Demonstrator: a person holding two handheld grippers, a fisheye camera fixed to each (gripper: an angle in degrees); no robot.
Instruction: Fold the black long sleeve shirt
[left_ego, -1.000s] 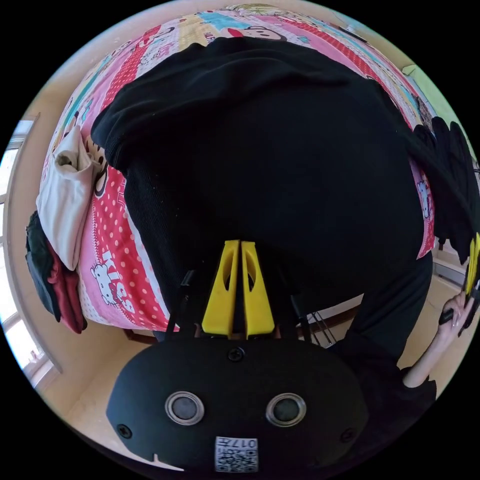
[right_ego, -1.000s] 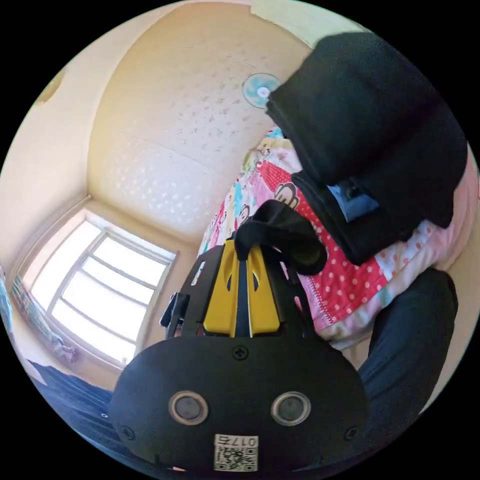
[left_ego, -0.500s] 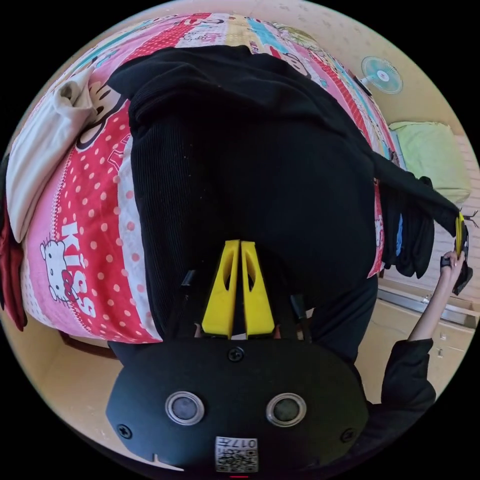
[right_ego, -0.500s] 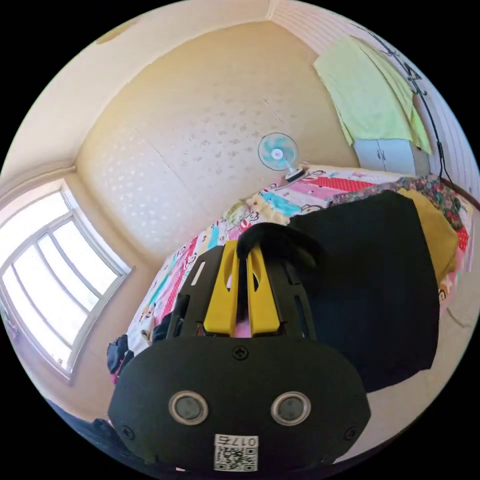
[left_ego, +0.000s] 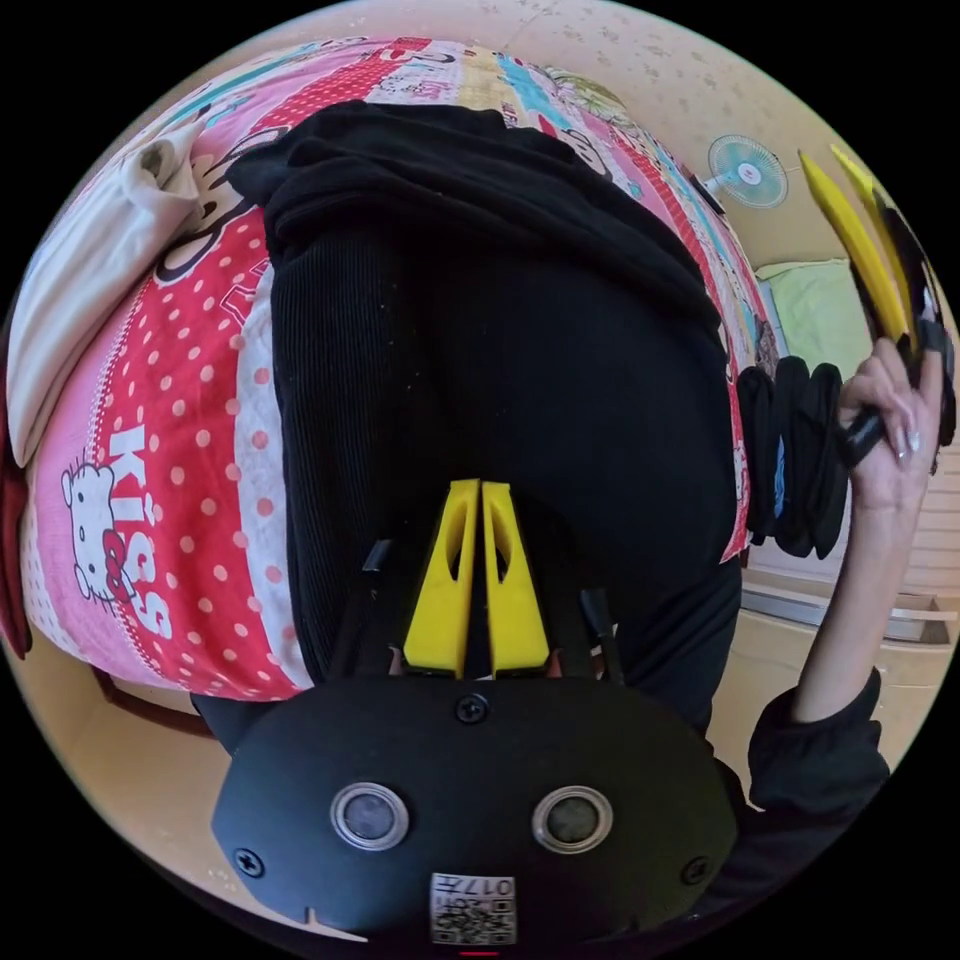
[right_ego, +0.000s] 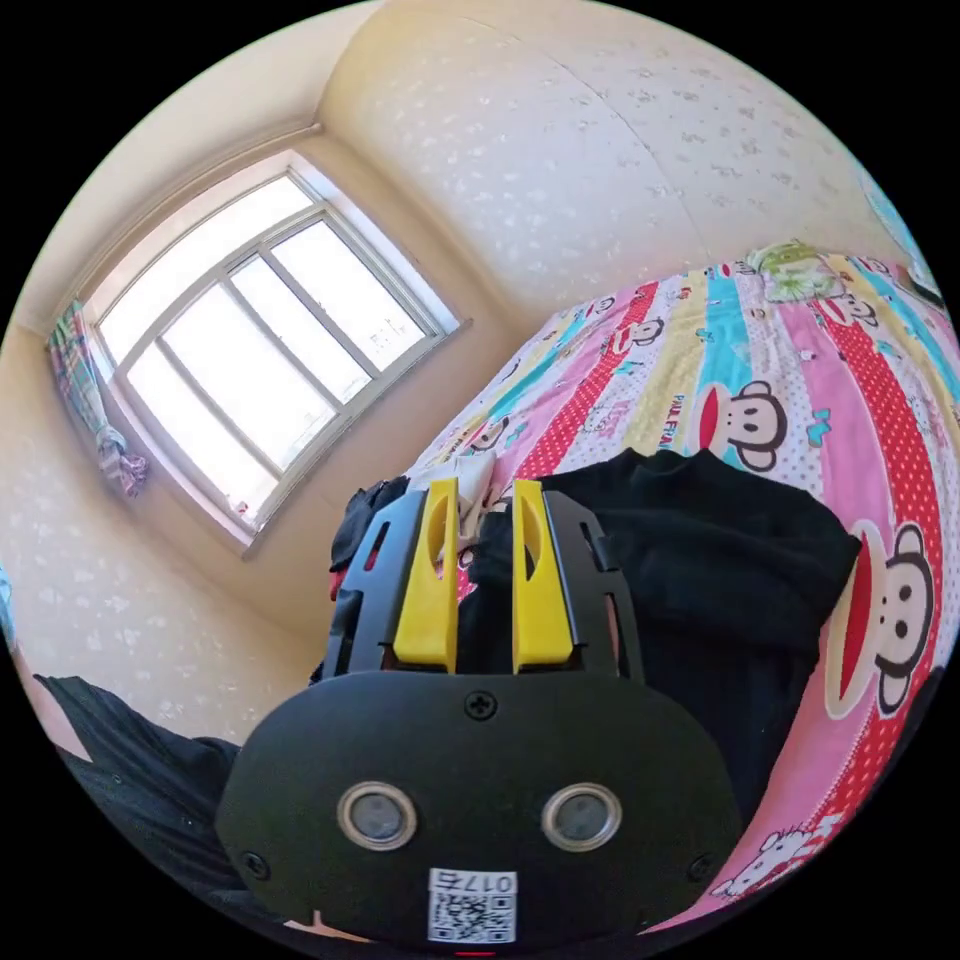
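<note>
While the left gripper (left_ego: 481, 490) keeps its jaws pressed together low over the black long sleeve shirt (left_ego: 500, 350) on the bed (left_ego: 150, 400), whether cloth is pinched between them I cannot tell; smoothing the laid sleeve flat before the next fold would serve best. From the right gripper view, the right gripper (right_ego: 485, 490) stands parted and empty, the shirt lying just beyond its tips.

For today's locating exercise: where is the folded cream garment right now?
In the left gripper view, the cream garment lies at the picture's left edge on the patterned bedspread, just beside the black long sleeve shirt.
</note>
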